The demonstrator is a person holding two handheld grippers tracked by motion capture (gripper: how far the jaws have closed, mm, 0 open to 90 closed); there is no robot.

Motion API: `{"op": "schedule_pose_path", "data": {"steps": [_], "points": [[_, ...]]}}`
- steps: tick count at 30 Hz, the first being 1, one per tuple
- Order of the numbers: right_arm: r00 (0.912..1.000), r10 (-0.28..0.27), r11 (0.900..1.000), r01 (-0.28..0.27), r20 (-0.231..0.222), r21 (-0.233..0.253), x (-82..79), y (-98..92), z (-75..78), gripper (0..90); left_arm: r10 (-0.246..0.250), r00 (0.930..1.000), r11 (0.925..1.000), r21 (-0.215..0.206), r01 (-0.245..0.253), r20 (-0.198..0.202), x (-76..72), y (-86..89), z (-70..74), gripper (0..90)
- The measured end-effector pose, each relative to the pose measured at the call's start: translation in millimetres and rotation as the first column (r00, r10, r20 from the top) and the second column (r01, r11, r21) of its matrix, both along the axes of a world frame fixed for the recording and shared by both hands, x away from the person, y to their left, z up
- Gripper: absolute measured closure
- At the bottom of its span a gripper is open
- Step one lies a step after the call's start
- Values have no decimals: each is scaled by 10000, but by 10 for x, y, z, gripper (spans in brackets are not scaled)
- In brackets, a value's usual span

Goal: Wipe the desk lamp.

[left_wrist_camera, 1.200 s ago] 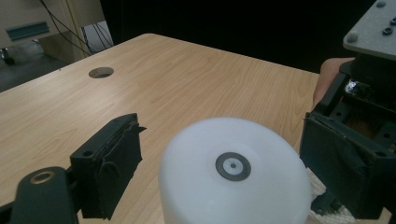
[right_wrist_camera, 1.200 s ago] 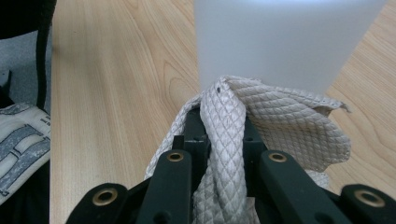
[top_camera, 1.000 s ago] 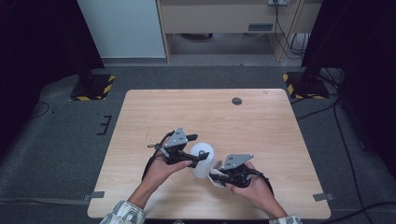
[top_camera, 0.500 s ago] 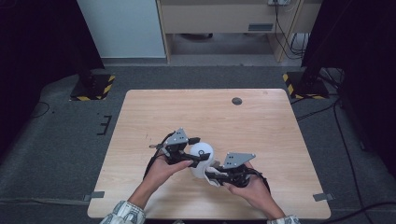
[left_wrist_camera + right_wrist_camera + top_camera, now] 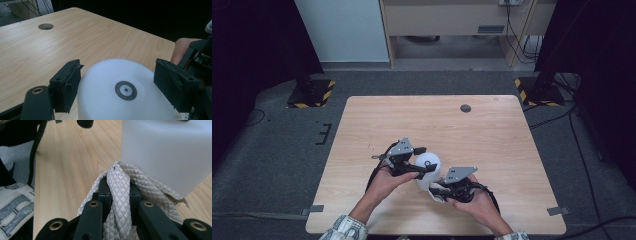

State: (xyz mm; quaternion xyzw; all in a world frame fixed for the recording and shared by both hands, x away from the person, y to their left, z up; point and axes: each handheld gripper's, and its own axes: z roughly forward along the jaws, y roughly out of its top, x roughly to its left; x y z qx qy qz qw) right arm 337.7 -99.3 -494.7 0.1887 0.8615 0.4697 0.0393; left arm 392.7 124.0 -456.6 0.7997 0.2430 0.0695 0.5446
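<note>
We note white dome device (image 5: 125, 95) standing on counter (image 5: 492, 135), near front edge. Left gripper (image 5: 117, 82) spread wide, straddling device (contact unclear). Right gripper (image 5: 117, 202) clamped on quilted cloth (image 5: 120, 185) beside device base. Step judged: wiping. Next: press cloth to device wall.

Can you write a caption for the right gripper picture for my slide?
The right gripper pinches a cream quilted cloth against a white plastic container on the wooden table.
</note>
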Motion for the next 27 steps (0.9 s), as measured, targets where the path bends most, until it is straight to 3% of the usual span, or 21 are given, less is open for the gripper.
{"op": "schedule_pose_path", "data": {"steps": [10,14,19,22,27], "points": [[9999,20,9990,-16,99,-436,-10,24,-40,797,18,10000,10000,14,-18,1,-3,-1,2,214],[9998,-48,9997,52,183,-225,-16,2,11,797,19,10000,10000,32,-19,11,-5,0,4,214],[9991,-147,9991,132,392,395,-36,-48,135,800,14,10000,10000,56,-14,5,-4,0,5,214],[9992,-169,9991,154,366,399,-28,-57,133,801,18,10000,10000,65,-18,8,-3,-1,6,214],[9995,-91,10000,91,312,-7,-21,-23,56,802,20,10000,10000,64,-20,-6,-2,-2,7,214]]}}
